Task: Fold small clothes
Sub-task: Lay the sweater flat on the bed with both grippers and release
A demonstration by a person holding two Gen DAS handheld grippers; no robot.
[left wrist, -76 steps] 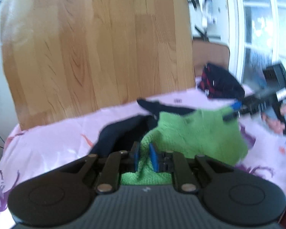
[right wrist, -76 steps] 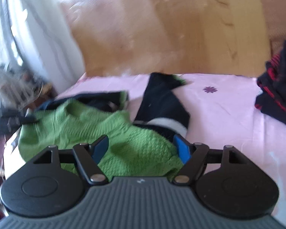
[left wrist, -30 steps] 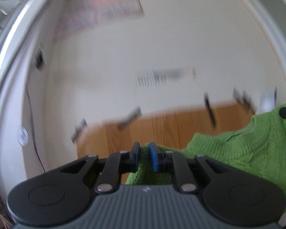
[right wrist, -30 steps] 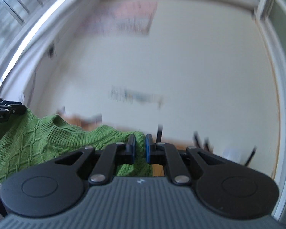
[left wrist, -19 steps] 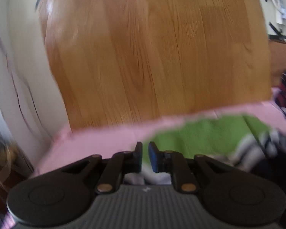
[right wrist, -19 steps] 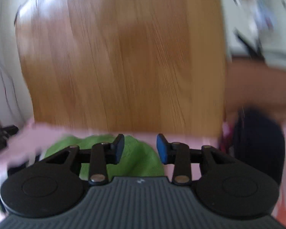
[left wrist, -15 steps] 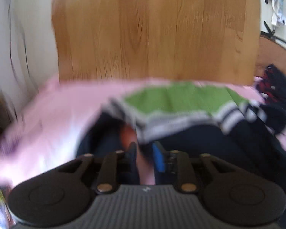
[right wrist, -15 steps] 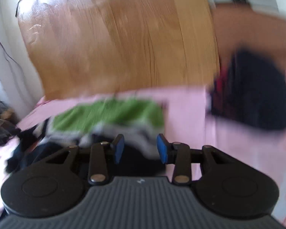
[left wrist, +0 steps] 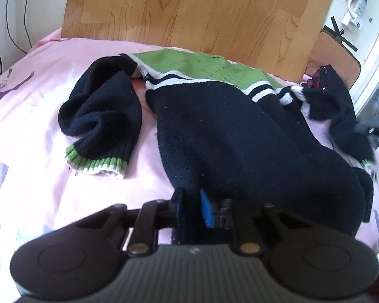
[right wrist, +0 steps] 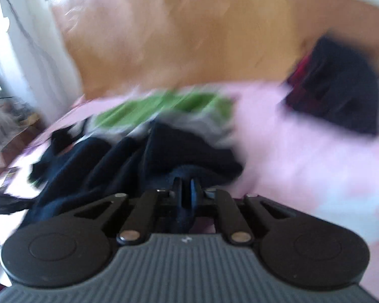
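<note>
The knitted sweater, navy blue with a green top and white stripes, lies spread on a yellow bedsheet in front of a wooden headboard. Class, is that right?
Not quite: the bedsheet is pink, not yellow. The left wrist view shows the navy, green and white knitted sweater lying on it in front of the wooden headboard.

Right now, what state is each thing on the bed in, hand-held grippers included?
Sweater: spread on the pink sheet, dark lower part nearest, green part toward the headboard.
Left sleeve: bunched, cuff lying on the sheet.
Left hand-held gripper: jaws closing, dark hem between them.
Right hand-held gripper: shut on the sweater's dark knit; view blurred.
Dark garment with red: lying by the headboard, apart from both grippers.
</note>
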